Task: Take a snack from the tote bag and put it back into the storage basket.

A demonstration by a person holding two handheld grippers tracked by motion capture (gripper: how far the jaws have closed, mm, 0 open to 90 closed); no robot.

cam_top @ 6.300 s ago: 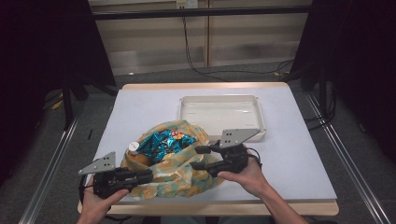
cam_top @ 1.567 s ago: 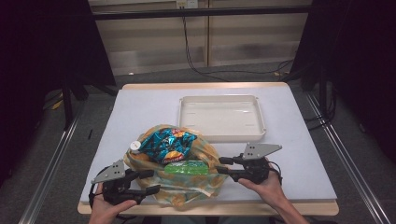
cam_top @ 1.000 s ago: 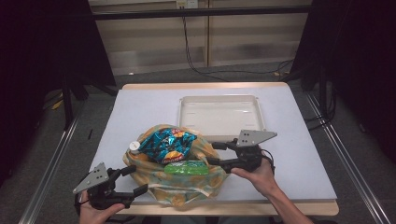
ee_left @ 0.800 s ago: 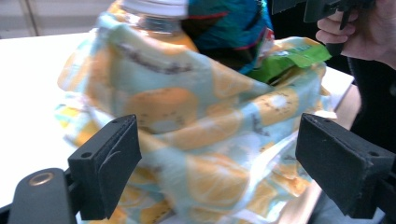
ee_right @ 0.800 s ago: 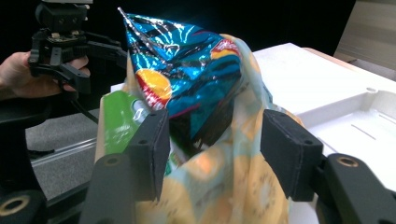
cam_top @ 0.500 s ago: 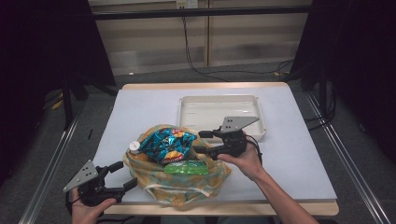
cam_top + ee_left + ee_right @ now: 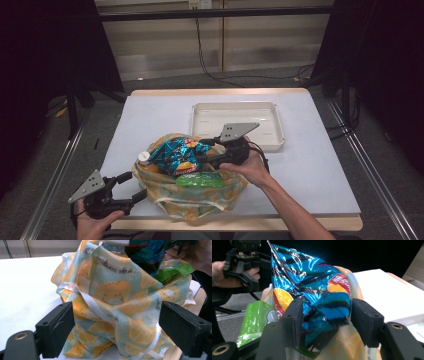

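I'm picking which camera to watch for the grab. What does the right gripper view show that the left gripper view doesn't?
Right gripper view alone: the blue chip bag standing between the right gripper jaws, its red label readable, and the left gripper farther off.

Left gripper view alone: the bag's white handle strap between the open left gripper's own jaws, and a clear bottle's neck.

Both: the lemon-print cloth bag and the green packet.

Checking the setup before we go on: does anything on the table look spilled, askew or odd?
Nothing is spilled. The lemon-print cloth bag lies slumped near the table's front edge, with a blue chip bag, a green packet and a white bottle cap poking out. The white tray sits square.
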